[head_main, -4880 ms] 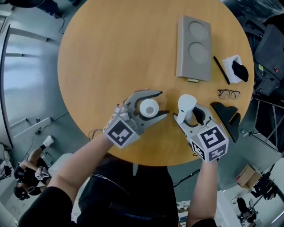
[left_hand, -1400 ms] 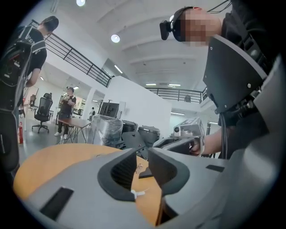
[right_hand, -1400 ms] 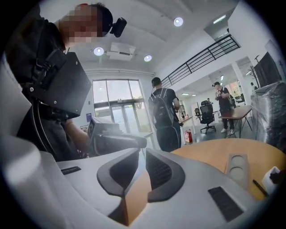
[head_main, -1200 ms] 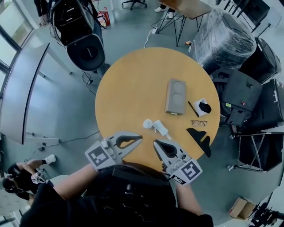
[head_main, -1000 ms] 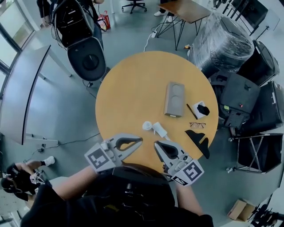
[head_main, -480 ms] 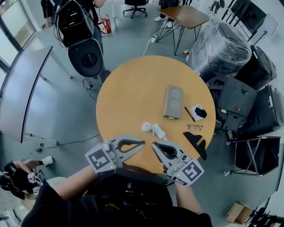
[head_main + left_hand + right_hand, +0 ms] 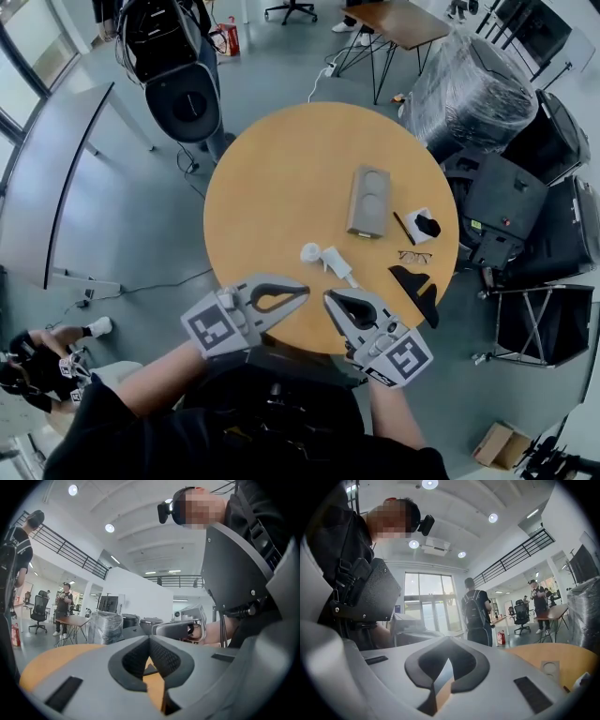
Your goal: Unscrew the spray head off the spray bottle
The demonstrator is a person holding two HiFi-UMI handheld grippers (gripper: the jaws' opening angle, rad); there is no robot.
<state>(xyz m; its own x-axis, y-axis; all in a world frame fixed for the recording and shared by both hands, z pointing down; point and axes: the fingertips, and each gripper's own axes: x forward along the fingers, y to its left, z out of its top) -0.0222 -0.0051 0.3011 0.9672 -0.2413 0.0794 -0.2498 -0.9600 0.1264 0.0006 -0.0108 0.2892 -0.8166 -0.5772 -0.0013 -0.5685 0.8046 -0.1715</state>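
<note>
Whereas a few seconds earlier the left gripper (image 7: pixel 302 294) ringed the spray bottle (image 7: pixel 311 252) and the right gripper (image 7: pixel 328 298) held the freed spray head (image 7: pixel 339 266) low over the wood, both tools now hang back at the 6 o'clock rim of the round table (image 7: pixel 272 178). The head camera also sits much higher, so the whole top is in view.

- Left gripper: jaws fully together, nothing between the pads; its own view looks out level across the tabletop.
- Right gripper: jaws likewise pressed tip to tip and empty, set just beside the left one with the tips angled toward each other.
- Spray bottle: white, standing upright without its head, a little toward 7 o'clock from the table's centre and apart from both grippers.
- Spray head: white, lying on its side close beside the bottle at the bottle's 4 o'clock; whether the two touch cannot be told.
- Grey block (image 7: pixel 369 202) with two round recesses: toward 2 o'clock from centre, place unchanged.
- White box (image 7: pixel 418 219) with a dark object in it: 3 o'clock edge.
- Spectacles (image 7: pixel 414 256): 4 o'clock.
- Black stand (image 7: pixel 415 291): at the rim, about 5 o'clock.
</note>
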